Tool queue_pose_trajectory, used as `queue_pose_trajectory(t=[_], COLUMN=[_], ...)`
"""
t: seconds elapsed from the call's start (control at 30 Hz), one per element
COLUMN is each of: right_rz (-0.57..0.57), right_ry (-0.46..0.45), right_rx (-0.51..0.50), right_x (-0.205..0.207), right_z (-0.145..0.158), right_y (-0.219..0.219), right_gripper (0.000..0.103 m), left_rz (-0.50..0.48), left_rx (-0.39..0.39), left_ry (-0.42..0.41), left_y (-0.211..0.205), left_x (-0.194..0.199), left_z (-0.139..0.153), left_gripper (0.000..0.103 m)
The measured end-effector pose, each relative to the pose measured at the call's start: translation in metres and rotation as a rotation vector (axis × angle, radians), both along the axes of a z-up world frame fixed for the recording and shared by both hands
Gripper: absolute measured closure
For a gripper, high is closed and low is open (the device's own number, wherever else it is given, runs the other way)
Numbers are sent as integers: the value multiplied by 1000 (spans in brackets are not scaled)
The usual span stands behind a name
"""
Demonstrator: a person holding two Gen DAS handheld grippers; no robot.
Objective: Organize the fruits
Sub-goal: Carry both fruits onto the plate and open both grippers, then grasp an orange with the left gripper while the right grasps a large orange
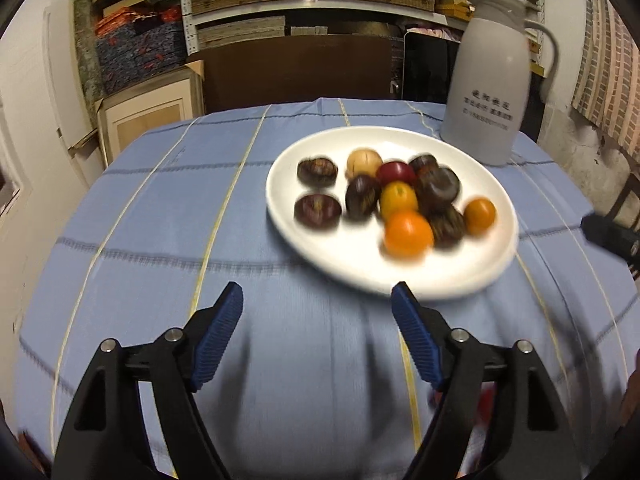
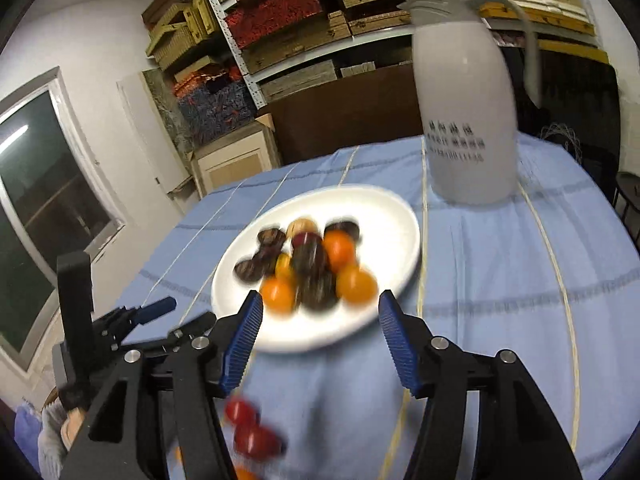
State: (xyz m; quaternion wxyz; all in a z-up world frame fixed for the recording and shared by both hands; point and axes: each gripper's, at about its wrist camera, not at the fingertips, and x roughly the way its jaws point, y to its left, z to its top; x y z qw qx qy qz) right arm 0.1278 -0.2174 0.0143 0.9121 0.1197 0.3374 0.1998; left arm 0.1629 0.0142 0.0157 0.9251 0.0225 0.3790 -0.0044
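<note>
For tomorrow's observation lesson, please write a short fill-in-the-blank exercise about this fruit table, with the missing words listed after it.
1. The fruits lie on a white ____.
2. The tall white jug stands on the ____ checked tablecloth.
3. The jaws of the left gripper and the right gripper hold ____.
4. The round pale brown fruit lies at the plate's ____ side, away from the grippers.

Missing words: plate; blue; nothing; far
</note>
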Motion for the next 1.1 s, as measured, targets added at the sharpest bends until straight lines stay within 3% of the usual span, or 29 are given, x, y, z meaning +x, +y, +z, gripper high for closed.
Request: queue_pose_trajectory(t=[0.2, 0.37, 0.57, 0.73, 0.8, 0.87, 0.93, 1.1], right_rz=[11, 27, 94, 120, 119, 121, 127, 169], right_ry=[38, 31, 68, 68, 69, 74, 80, 95], right_rx=[-8, 18, -4, -35, -34, -32, -39, -72], right_x=[-37, -57, -73, -77, -77, -76, -76, -79], right_z=[-23, -24, -34, -36, -36, -37, -39, -46], right_y=[-4, -9, 6, 16, 15, 16, 18, 33], right_gripper=[37, 35, 33, 31, 31, 31, 31, 31], left_rz=[-20, -74, -154, -165, -174, -190, -194, -138], left_rx=[23, 16, 126, 124, 89, 39, 19, -2], left_ry=[-53, -68, 7, 77, 96, 113, 115, 86], left_y=[-6, -16, -46, -48, -44, -40, -39, -25], left_x=[-77, -108, -110, -99, -96, -94, -93, -93], left_z=[-4, -7, -27, -39, -41, -42, -42, -36], left_gripper=[21, 16, 16, 16, 30, 58, 66, 66])
